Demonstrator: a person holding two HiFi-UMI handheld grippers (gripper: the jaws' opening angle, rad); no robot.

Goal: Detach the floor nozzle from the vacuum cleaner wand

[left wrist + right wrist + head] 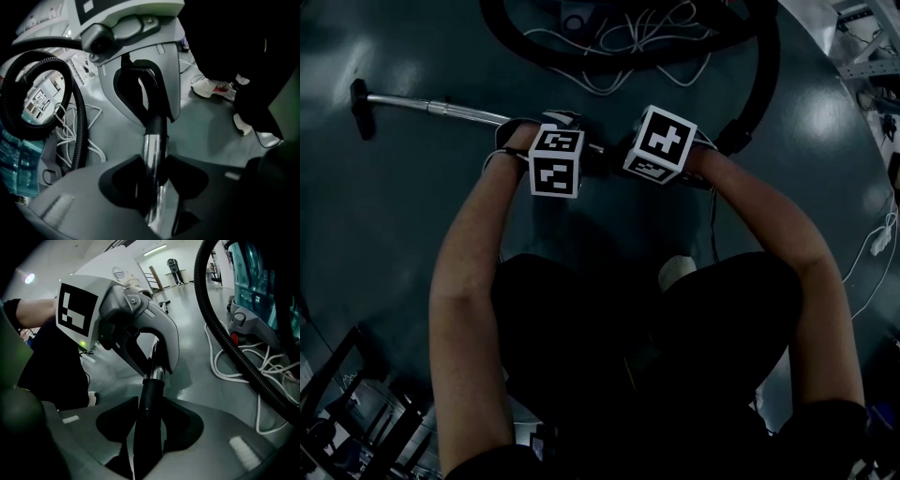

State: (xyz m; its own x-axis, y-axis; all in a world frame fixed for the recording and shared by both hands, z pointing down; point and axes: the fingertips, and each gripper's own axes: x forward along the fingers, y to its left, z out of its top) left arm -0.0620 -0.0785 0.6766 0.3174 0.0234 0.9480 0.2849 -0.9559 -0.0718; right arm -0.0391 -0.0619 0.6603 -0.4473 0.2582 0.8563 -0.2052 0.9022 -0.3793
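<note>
Left gripper (154, 177): jaws clamped on the wand (151, 145), on its chrome tube.
Right gripper (149, 427): jaws clamped on wand's black end.
Nozzle (361, 108): on wand's far end, on floor (394, 225).
Hose (764, 84): loops beyond wand.

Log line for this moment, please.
left gripper: shut on chrome wand tube | right gripper: shut on black wand section | floor nozzle: attached

**Glossy dark grey floor (394, 234) around the two claws**
Beyond both claws a black ribbed hose (628, 54) curves around a tangle of white cable (619, 37). Far to the left of the left claw (546, 133), the floor nozzle (362, 108) rests at the wand's (441, 108) end. A second white cable (881, 239) trails well to the right of the right claw (619, 157), and a pale shoe (677, 272) sits behind them.
</note>
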